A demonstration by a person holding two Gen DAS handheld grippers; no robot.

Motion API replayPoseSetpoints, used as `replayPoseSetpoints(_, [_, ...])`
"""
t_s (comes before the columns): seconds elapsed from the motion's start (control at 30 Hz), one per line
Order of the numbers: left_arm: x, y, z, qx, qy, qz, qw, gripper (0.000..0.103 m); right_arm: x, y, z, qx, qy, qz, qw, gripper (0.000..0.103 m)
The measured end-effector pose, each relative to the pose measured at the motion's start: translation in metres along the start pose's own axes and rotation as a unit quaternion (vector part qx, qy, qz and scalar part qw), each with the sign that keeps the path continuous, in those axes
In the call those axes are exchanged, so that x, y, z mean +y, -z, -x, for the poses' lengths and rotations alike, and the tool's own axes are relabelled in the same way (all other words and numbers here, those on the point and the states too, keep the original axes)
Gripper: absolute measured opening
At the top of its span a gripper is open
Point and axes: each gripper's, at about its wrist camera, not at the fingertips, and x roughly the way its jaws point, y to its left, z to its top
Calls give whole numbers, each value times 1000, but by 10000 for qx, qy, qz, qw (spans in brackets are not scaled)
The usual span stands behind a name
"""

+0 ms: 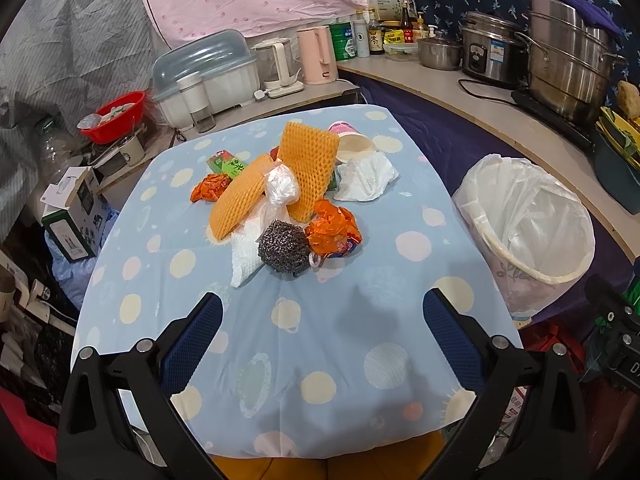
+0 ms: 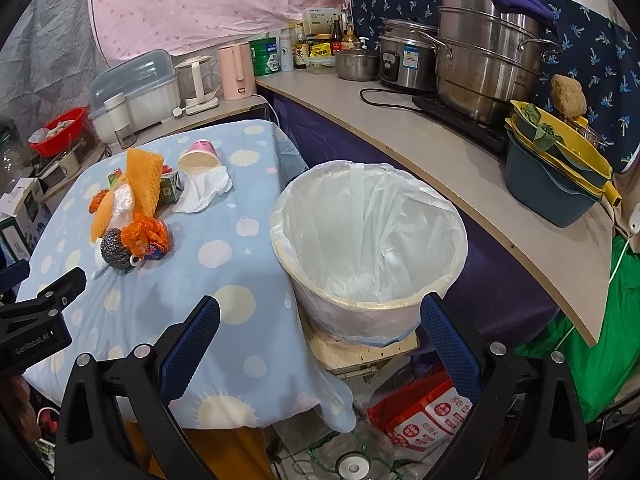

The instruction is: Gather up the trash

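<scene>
Steel pots (image 2: 486,60) and pink kettle (image 1: 318,54) (both on counters).

A heap of trash lies on the table (image 1: 360,360) toward its far edge: two orange foam fruit nets (image 1: 308,168), crumpled orange wrappers (image 1: 334,228), a steel wool scrubber (image 1: 282,246), a clear plastic bag (image 1: 280,190), white foam wrap (image 1: 246,252), a crumpled tissue (image 1: 366,178), a tipped pink paper cup (image 1: 352,142) and a green carton (image 1: 226,164). Beside the table's right edge stands a white-lined trash bin (image 2: 372,300), upright and open.
</scene>
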Motion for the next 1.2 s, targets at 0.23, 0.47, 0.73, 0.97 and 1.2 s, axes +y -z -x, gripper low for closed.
replayPoseSetpoints(0.23, [0, 0, -1, 10, 3, 14, 10000, 96, 0, 0, 0, 1, 1, 2, 10000, 96])
replayPoseSetpoints(0.47, [4, 1, 0, 28, 35, 68, 10000, 96, 2, -1, 1, -6, 2, 26, 10000, 96])
replayPoseSetpoints(0.73, [6, 1, -1, 35, 34, 82, 10000, 96, 4, -1, 2, -6, 17, 31, 10000, 96])
replayPoseSetpoints(0.97, [8, 0, 0, 30, 39, 92, 9999, 96, 8, -3, 4, -11, 17, 85, 10000, 96])
replayPoseSetpoints(1.2, [9, -1, 0, 34, 13, 118, 9999, 96, 8, -3, 4, -21, 5, 90, 10000, 96])
